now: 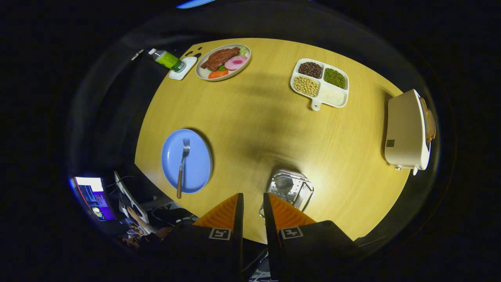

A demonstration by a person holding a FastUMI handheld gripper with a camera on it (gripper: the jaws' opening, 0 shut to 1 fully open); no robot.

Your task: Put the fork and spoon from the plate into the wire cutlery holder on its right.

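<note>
A fork [182, 166] with a wooden handle lies on the blue plate [197, 174], which sits on the yellow table off to the left of my fingers. The wire cutlery holder [291, 188] stands just ahead of my right finger, to the plate's right. A spoon [284, 183] rests in the holder with its bowl showing. My gripper [253, 196] hovers high above the table's near edge. Its fingers are drawn together with only a thin slit between them and nothing held.
A white divided tray of beans and rice [320, 83] and a plate of food [224, 62] sit at the far side, beside a green bottle on a coaster [170, 61]. A white toaster [407, 131] stands at the right edge. A person's hand [137, 219] is at a laptop, lower left.
</note>
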